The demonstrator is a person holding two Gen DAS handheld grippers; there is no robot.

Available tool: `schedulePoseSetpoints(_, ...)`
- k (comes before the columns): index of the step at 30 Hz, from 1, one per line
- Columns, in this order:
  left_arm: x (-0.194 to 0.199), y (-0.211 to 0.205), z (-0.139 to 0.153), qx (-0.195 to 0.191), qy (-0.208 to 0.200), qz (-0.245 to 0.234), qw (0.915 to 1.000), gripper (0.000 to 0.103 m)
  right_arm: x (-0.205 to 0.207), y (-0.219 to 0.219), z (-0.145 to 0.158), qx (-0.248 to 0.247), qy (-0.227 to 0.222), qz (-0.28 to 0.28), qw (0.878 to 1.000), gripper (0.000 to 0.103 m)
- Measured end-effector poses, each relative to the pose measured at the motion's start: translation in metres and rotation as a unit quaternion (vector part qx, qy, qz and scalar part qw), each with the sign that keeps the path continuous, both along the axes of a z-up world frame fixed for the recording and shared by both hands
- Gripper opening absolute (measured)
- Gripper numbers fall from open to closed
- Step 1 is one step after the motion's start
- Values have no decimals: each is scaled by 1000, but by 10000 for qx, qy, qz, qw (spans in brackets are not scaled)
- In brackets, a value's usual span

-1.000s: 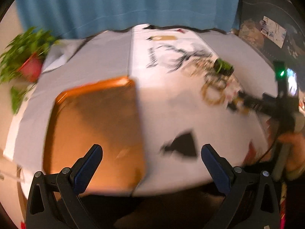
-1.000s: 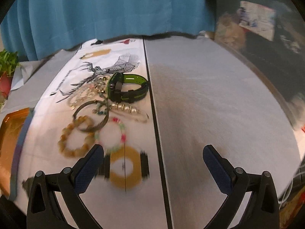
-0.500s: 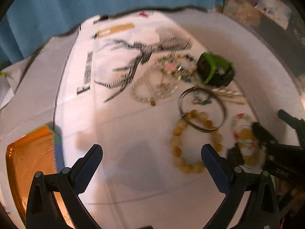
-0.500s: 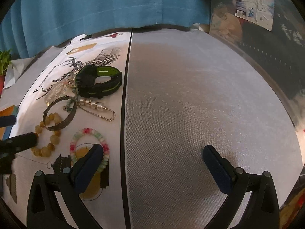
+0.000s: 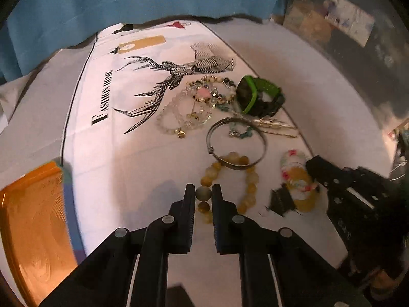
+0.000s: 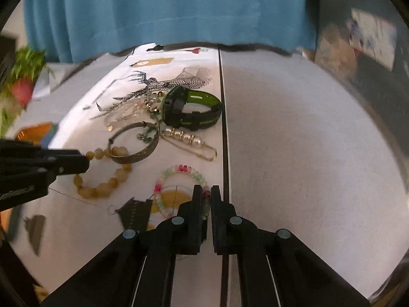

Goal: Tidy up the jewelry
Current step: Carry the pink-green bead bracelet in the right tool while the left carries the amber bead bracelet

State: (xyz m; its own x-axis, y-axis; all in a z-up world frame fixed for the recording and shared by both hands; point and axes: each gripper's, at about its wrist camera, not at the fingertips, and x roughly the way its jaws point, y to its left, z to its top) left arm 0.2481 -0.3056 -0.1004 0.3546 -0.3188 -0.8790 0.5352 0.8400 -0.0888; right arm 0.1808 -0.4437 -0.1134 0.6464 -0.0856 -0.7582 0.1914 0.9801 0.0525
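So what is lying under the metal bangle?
The metal bangle overlaps the far beads of the yellow bead bracelet. A small turquoise chain lies inside its ring. Anything directly beneath its band is hidden.

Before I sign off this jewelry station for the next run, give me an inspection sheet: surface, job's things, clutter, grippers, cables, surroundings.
Surface: white printed cloth over a grey table.
Job's things: amber bead bracelet, metal bangle, pastel bead bracelet, pearl pin, green-black watch, a tangle of clear bead bracelets; orange tray at the cloth's left edge.
Clutter: nothing seen.
Grippers: left gripper shut on the amber bead bracelet; right gripper shut on the pastel bead bracelet; both sets of jaws just closed.
Cables: nothing seen.
Surroundings: blue curtain behind; potted plant far left.
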Motion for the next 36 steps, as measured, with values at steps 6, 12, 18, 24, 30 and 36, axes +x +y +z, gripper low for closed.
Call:
schedulePoseSetpoints(6,-25,37,43,-351,-334,163,9987,11,-31,-13,41,-93,-411,-427,9982,6)
schedulePoseSetpoints(12,-61,71,80,-558,-562,242,9966,11,-55,-3,72,-254,-542,-404,9974,6)
schedulePoseSetpoints(18,-116,107,99,-464,-756,342,9955,11,-102,35,90,-224,-625,-50,9978,6)
schedulePoseSetpoints(24,-180,156,106,-405,-1032,527,9924,11,-156,105,92,-298,-578,671,9956,6)
schedulePoseSetpoints(30,-228,209,99,-466,-1080,938,9886,11,-199,170,87,-139,-459,1320,9901,6)
schedulePoseSetpoints(36,-260,245,89,-528,-1073,1266,9847,11,-225,221,81,-175,-295,1850,9821,6)
